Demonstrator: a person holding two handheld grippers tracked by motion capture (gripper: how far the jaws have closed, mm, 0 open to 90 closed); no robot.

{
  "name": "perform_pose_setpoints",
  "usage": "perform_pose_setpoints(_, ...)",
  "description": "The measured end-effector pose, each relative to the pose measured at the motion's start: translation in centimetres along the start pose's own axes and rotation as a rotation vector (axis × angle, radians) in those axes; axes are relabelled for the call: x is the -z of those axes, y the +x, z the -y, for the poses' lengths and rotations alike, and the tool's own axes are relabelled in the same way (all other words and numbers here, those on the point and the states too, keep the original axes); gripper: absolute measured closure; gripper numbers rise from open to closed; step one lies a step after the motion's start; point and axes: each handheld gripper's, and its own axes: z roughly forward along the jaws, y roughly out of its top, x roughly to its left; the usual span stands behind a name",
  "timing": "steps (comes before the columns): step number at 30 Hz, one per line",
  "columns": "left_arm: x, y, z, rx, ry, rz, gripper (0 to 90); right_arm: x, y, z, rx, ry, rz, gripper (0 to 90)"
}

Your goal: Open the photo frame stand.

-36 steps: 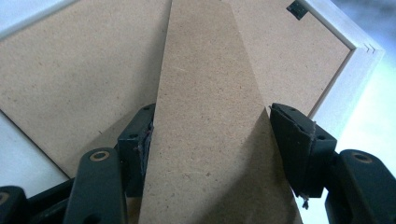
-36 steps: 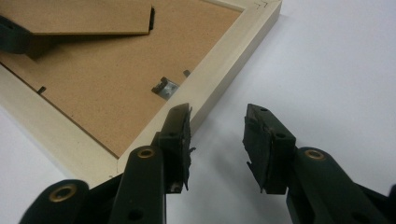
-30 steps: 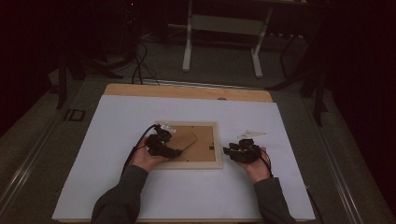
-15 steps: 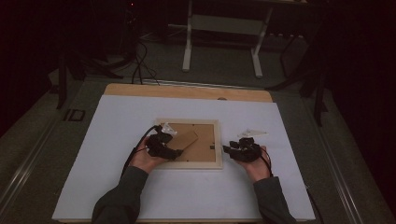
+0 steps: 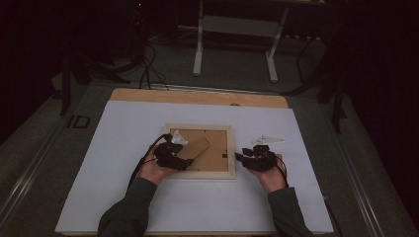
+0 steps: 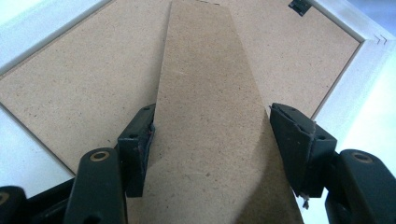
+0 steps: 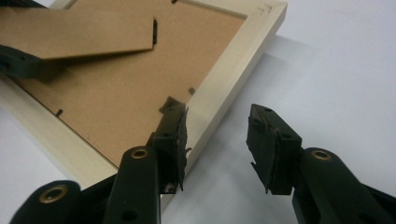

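Two grippers work a picture frame (image 5: 199, 171) lying face down mid-table (image 5: 118, 128). The left gripper (image 6: 212, 140) clamps its stiff, light cardboard stand (image 6: 210, 93); the right gripper (image 7: 217, 140), jaws just opening, straddles the rigid wooden rim, the safest hold.

No text, label or number can be read anywhere, as far as the dim views show.

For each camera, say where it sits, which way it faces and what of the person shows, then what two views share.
High view: above the person's side, looking forward and down on the white table; both forearms, left gripper, right gripper.
Left gripper view: looks along its jaws, which flank the frame's cardboard stand.
Right gripper view: looks along its jaws, just opening astride the picture frame rail.
Shared: both gripper views show frame back and stand.
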Motion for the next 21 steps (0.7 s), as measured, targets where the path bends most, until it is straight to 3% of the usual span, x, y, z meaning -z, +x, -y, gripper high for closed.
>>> perform_pose_setpoints(12, 0.5, -0.8, 0.0, -0.042, -0.027, -0.039, 38.2, 0.6, 0.2, -3.2, 0.053, -0.009, 0.012, 56.7)
perform_pose_setpoints(21, 0.8, -1.3, 0.1, -0.068, -0.045, -0.067, 38.2, -0.2, -1.0, -4.7, 0.032, 0.009, -0.006, 56.7)
